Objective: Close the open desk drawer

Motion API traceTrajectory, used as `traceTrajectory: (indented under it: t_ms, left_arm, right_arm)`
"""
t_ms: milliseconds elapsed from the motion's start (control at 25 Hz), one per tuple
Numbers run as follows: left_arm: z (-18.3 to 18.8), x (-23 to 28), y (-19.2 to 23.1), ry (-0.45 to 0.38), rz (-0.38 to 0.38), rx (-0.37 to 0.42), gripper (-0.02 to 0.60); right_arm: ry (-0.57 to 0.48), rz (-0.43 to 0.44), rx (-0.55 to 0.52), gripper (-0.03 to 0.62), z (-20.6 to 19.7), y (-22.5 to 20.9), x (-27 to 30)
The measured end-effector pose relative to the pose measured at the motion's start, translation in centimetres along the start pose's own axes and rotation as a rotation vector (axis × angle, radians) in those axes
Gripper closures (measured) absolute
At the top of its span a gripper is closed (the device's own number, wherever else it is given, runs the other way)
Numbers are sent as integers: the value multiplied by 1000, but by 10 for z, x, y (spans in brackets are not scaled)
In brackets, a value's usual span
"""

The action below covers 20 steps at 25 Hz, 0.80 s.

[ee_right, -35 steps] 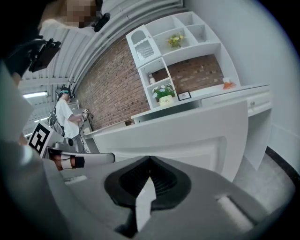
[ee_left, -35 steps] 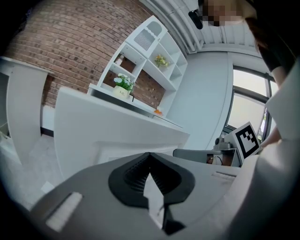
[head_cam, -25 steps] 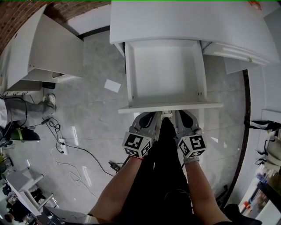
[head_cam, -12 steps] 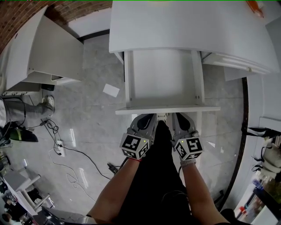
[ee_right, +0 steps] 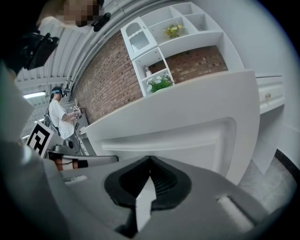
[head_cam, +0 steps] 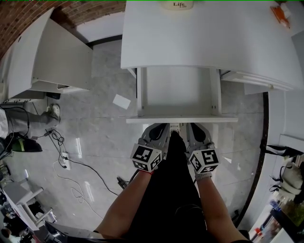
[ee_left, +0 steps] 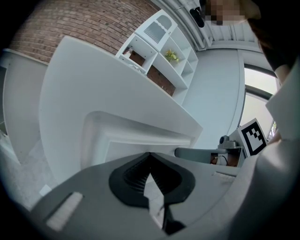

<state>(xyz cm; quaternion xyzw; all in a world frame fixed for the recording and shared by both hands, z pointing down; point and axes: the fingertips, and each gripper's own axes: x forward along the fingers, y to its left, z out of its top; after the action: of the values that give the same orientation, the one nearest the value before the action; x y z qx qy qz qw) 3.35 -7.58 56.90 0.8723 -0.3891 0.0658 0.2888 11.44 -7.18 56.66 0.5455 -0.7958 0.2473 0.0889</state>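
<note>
- My left gripper (head_cam: 158,132) and right gripper (head_cam: 194,131) sit side by side at the lower centre of the head view. Each pair of jaws is pressed together with nothing between.
- The drawer (head_cam: 182,120) juts out from under the surface (head_cam: 204,42) in the middle of the frame. It is partly pulled out, with its front panel nearest me and my tips right at it.
- Both tips bear close together near the panel's middle. If one side pushes harder, I judge the drawer could skew on its runners and jam.
- Blunt, closed tips could ride up over the panel's top edge and drop into the drawer, where the surface's edge might pinch them.
- Too hard a shove would slam the drawer and might shake the cup (head_cam: 177,4) at the top of the frame.
- The drawer's back lies under the surface, so the remaining travel is a guess.
- I cannot tell whether my tips touch the panel or stop just short.
- The cup is cut off by the frame.
</note>
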Motion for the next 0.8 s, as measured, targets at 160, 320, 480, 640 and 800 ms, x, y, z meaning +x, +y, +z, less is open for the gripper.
traceTrajectory:
  t_ms: [160,320,480,640,800]
  left_arm:
    - [8,8,6,-3,9,-5,580]
    - [15,18,14,-10,26,-11,580]
    - [20,23,18,-4,39,-18,580]
    - [26,30,22,-6,49,-23,580]
    - [31,37,28,-5,58,-31,580]
  right_arm:
    - [9,9,-4,592,6,-4,10]
    - [10,21,-4,593,14,-8,21]
    - [14,26,8,593,18,-10,27]
    - [8,32,25,592,23,-14,35]
    - [8,36,33,592,28,-17,44]
